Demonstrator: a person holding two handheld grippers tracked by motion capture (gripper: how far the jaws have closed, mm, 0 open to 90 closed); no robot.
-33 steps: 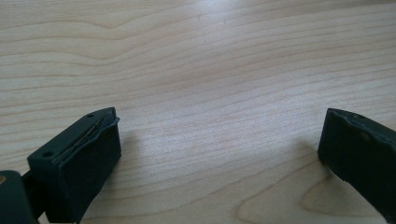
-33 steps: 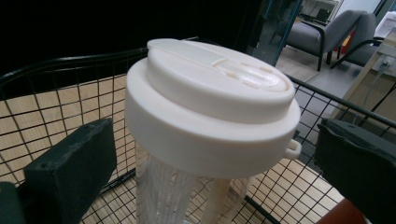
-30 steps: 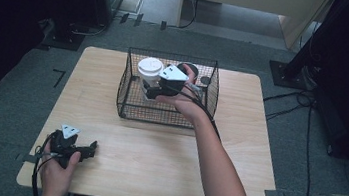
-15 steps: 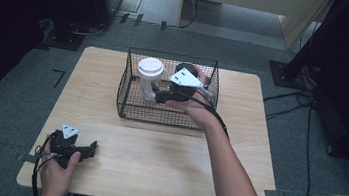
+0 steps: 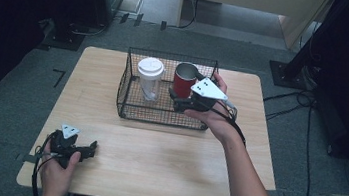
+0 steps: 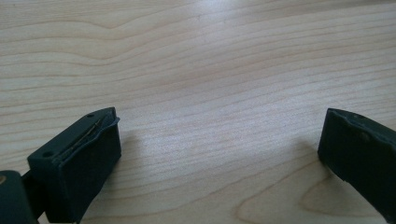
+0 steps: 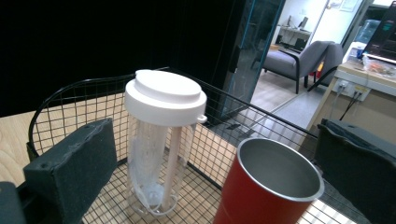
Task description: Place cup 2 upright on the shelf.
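Red cup (image 7: 270, 186) is standing upright just ahead of my right gripper (image 5: 182, 100), whose jaws are gaping empty, inside the wire basket (image 5: 126, 108); beyond, the lidded clear bottle (image 7: 161, 144). My left gripper (image 5: 86, 148) is resting released, well apart.

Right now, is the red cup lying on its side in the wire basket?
No, the red cup stands upright in the wire basket, its open mouth facing up.
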